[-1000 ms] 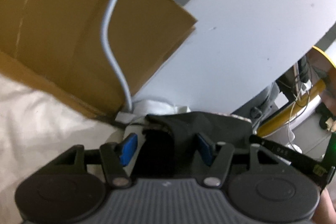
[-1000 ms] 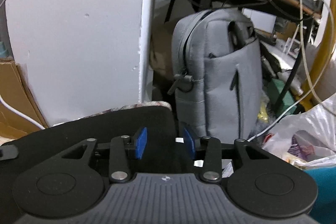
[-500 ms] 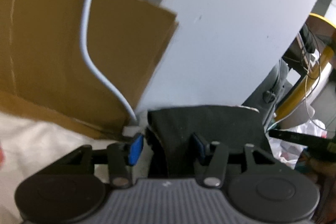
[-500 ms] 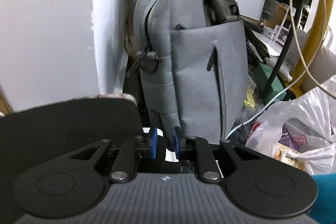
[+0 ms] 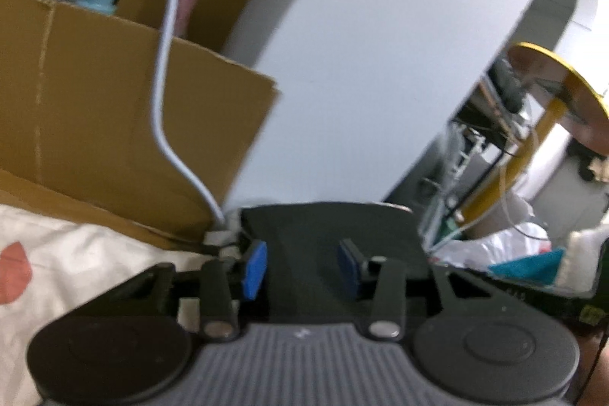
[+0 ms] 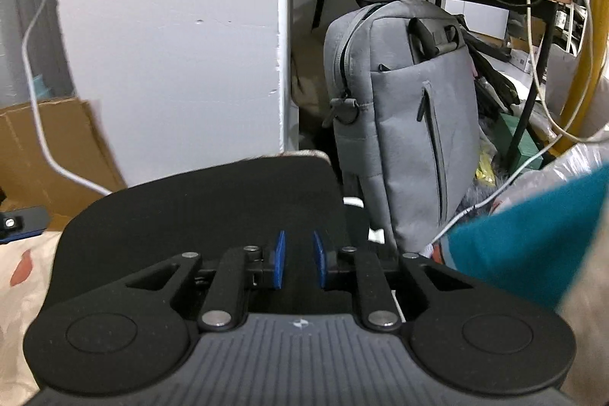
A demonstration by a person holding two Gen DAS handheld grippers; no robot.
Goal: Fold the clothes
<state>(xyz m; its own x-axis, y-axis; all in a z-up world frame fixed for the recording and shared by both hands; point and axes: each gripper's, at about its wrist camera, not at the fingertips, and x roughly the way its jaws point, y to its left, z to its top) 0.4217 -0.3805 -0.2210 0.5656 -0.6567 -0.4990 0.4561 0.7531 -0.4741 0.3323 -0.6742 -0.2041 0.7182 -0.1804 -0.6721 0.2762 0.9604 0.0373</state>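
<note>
A black garment (image 5: 327,227) lies spread in front of both grippers on a white bedsheet with red spots (image 5: 76,253). My left gripper (image 5: 302,271) is open, its blue pads set wide apart with the black cloth running between them. In the right wrist view the same garment (image 6: 213,208) stretches out as a flat dark panel. My right gripper (image 6: 297,263) is narrowed to a small gap at the garment's right part and appears shut on the cloth. A corner of the left gripper's body shows at the left edge of the right wrist view.
A brown cardboard box (image 5: 114,120) with a white cable (image 5: 161,101) across it stands behind the bed on the left. Beside it rises a white panel (image 6: 171,44). A grey bag (image 6: 411,124), loose wires and plastic bags fill the right. A teal cloth (image 6: 533,234) is near right.
The right gripper's pads closed from a wide gap to a narrow one on the black cloth. The left pads drew somewhat closer, and both views tilted upward, with the crumpled garment now spread flat.
</note>
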